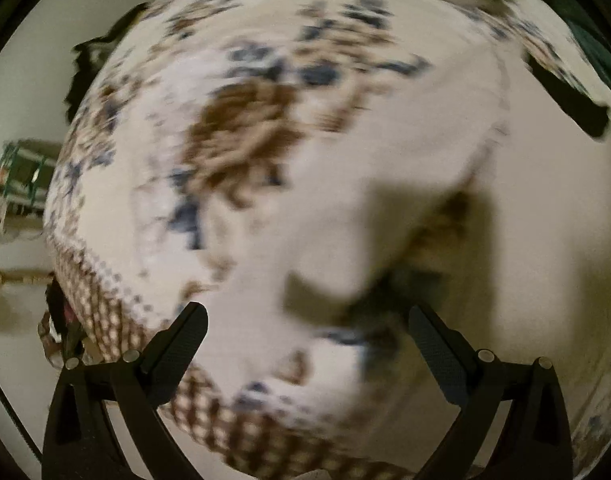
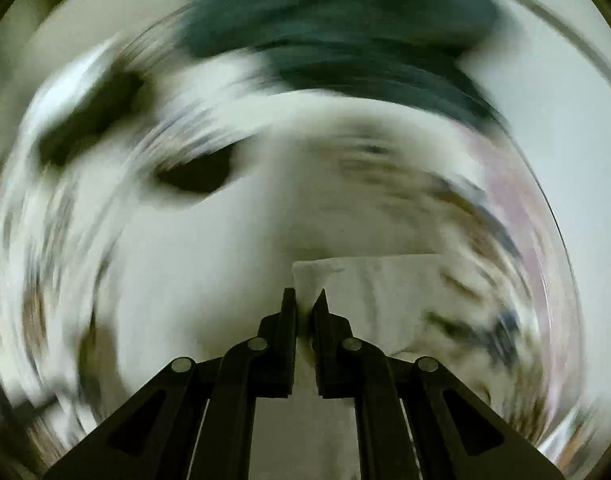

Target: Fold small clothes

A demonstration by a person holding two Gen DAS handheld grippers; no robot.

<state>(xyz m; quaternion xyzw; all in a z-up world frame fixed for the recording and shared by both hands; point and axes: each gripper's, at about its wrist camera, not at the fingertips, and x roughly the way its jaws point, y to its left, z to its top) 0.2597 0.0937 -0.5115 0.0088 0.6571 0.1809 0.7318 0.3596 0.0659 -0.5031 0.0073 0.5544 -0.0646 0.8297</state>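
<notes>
A white garment (image 1: 385,168) lies on a white cloth with brown and blue flower print (image 1: 241,128), blurred by motion. My left gripper (image 1: 307,320) is open and empty just above the garment's near edge. My right gripper (image 2: 305,300) is shut on a white fabric edge of the garment (image 2: 369,284), which sticks up between and past the fingers. The right wrist view is heavily smeared; a dark green cloth (image 2: 345,20) shows at the top.
The patterned cloth has a brown checked border (image 1: 105,312) at the left. Past it, a floor with a green-framed rack (image 1: 21,172). Dark items (image 1: 569,100) lie at the cloth's far right and far left.
</notes>
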